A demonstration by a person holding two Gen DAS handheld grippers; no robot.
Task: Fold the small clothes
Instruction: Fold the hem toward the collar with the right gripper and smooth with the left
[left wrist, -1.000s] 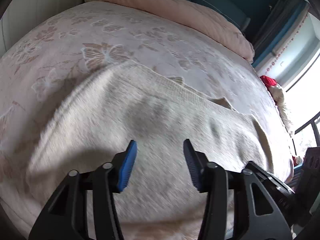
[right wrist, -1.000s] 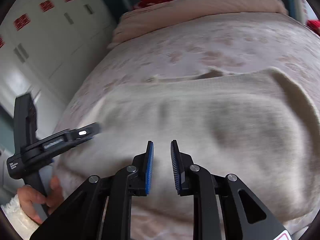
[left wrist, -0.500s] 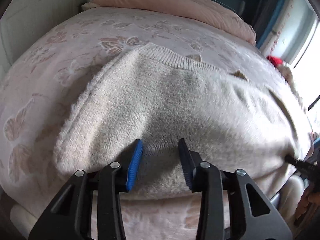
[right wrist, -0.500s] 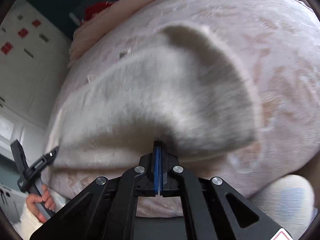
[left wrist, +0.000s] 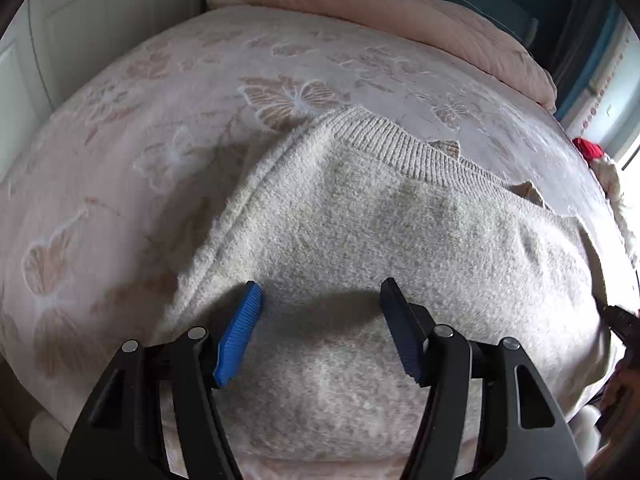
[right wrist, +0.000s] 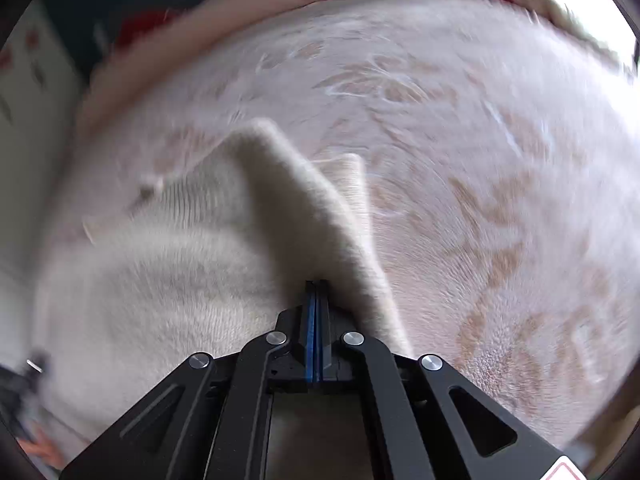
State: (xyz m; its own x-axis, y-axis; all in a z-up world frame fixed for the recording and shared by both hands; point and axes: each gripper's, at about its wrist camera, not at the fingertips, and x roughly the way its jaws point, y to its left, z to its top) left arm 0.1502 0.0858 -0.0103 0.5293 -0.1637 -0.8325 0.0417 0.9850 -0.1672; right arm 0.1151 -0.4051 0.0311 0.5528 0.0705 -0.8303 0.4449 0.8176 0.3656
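Sweater (left wrist: 360, 240) edge pinched by right gripper (right wrist: 316, 292); left gripper (left wrist: 320, 300) spread.

Left gripper (left wrist: 320, 300): jaws spread wide, 2 blue pads, hovering over the sweater's near part, nothing between them. Sweater (left wrist: 400, 240): cream knit, flat on the bed (left wrist: 160, 120), ribbed band toward the far edge, reaching the bed's near edge. Duvet (left wrist: 400, 12): pink, bunched along the bed's far edge. Bedspread: pink, butterfly pattern.
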